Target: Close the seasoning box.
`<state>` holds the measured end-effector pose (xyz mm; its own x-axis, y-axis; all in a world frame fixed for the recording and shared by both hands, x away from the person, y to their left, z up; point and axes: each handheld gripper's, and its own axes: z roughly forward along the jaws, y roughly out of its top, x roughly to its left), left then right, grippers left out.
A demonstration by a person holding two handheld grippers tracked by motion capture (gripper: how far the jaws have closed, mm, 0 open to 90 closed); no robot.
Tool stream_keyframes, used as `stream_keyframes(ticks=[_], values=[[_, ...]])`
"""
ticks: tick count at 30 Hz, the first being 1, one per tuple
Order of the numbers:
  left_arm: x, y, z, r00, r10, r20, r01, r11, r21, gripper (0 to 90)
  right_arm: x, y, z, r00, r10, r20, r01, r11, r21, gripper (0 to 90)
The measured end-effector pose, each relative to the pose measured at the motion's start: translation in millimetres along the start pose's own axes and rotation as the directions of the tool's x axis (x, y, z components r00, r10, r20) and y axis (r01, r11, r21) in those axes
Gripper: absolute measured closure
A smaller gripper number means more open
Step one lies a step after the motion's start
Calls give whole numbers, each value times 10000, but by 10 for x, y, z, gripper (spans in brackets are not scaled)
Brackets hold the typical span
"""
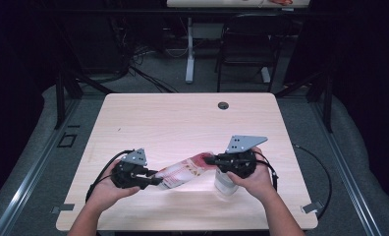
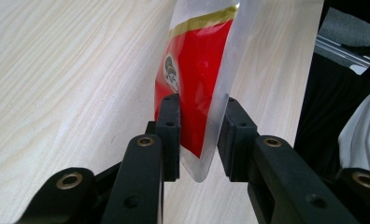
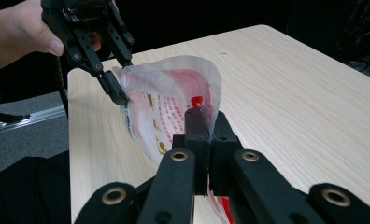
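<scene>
- The pouch (image 1: 186,169), red and white with a clear edge, hangs stretched between the two grippers just above the table (image 1: 182,118), over its near half.
- The left gripper (image 1: 155,181) is at the pouch's left end. In the left gripper view, its jaws stand on either side of the pouch (image 2: 197,93)'s clear corner; the left jaw touches the film, and a narrow gap shows at the right jaw, so I cannot tell whether it is truly clamped.
- The right gripper (image 1: 209,160) is at the pouch's right end. In the right gripper view, its jaws are pressed together on the pouch (image 3: 169,102)'s edge, film pinched between them.
- That same view shows the left gripper (image 3: 117,95) at the pouch's far end, its tips meeting the film there.
- A clear jar (image 1: 224,181) stands on the table just right of the pouch, below the right hand (image 1: 256,179).
- The left hand (image 1: 106,191) is left of the pouch, near the table's front edge.
- A round hole (image 1: 223,105) sits well beyond the pouch, near the far edge.
</scene>
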<state>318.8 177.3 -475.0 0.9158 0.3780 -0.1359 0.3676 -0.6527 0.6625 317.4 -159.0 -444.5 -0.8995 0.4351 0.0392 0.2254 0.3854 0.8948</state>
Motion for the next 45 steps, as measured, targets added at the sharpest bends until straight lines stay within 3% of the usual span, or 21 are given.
stream_keyframes(ticks=[11,22,45], values=[[-5,183,-110,9992,393,-120,-385,9973,621,732,-19,-13,-67,9999,103,89,-103,9999,-11,880],[-9,313,-174,9986,526,-87,-514,9937,1001,736,-46,-34,-148,9995,288,130,-289,9996,72,854],[-10,454,-258,9976,695,-20,-689,9911,1139,740,-91,-71,-255,9992,340,213,-346,9991,259,894]])
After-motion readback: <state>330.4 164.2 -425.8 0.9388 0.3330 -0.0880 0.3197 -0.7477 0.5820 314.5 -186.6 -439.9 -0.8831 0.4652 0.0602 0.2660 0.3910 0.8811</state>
